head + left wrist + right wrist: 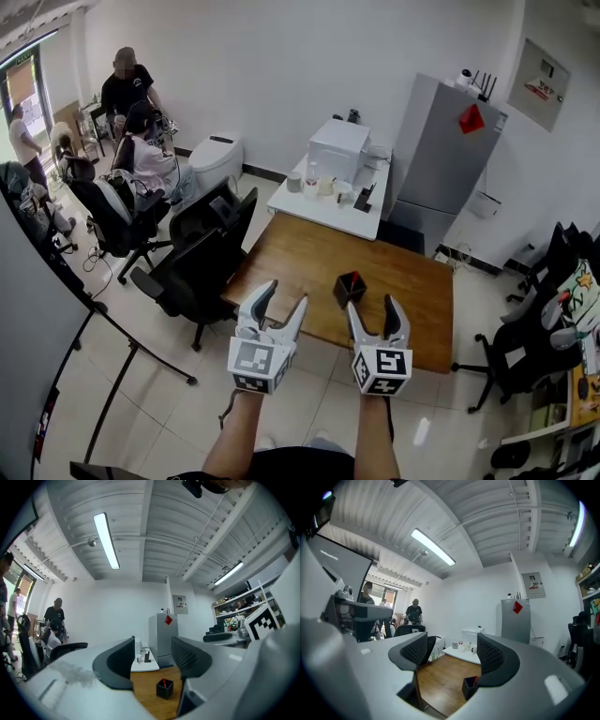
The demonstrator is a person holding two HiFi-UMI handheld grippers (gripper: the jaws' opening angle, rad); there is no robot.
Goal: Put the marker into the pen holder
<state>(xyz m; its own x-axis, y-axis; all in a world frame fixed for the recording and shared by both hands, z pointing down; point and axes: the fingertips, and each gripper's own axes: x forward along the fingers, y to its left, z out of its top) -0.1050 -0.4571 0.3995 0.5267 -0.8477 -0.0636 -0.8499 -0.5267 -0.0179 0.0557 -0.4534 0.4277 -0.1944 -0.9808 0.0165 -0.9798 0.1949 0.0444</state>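
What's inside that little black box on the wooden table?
A red marker stands in the pen holder, its tip poking above the rim. Its lower part is hidden by the holder's black walls.

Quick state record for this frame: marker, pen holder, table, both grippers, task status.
marker: red, standing inside the pen holder
pen holder: black, upright, near the middle of the wooden table
wooden table: holds only the holder
left gripper: open, empty, apart from the holder
right gripper: open, empty, apart from the holder
task status: marker looks already placed
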